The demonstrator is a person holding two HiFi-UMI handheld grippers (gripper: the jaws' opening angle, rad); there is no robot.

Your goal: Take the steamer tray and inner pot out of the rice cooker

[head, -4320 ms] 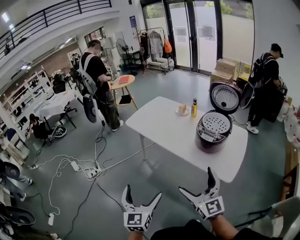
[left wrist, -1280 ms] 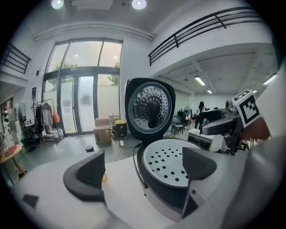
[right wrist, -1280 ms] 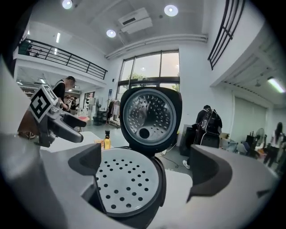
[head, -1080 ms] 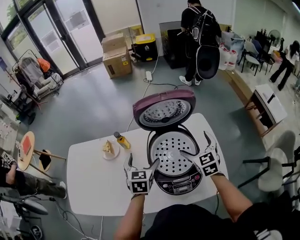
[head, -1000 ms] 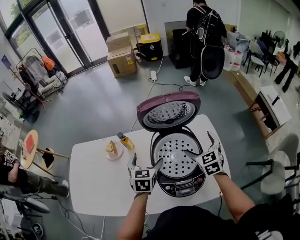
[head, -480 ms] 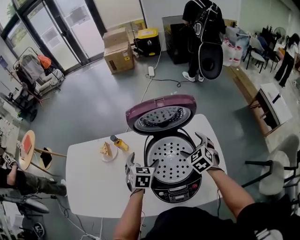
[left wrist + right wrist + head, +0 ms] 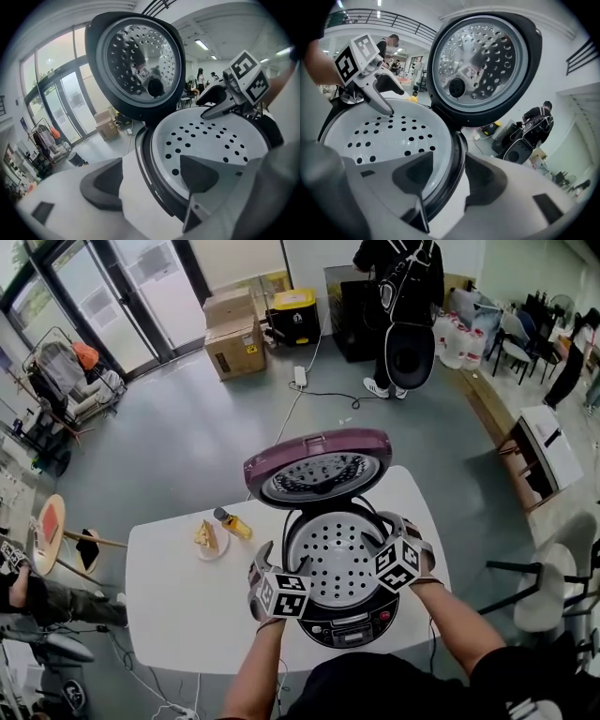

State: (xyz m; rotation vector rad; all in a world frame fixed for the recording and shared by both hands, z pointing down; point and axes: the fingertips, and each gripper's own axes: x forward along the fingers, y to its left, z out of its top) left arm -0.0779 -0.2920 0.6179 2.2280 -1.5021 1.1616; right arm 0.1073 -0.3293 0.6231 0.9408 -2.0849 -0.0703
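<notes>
Over the rice cooker [image 7: 352,624], left claw [image 7: 281,561] and right claw [image 7: 377,532] lowered, narrowing astride steamer tray [image 7: 328,554] rim

The steamer tray [image 7: 335,557] is seen as white dotted with dark holes, the rice cooker lid [image 7: 314,443] as maroon-rimmed, the surface [image 7: 178,615] as white, the bottle [image 7: 228,523] as yellow.
</notes>
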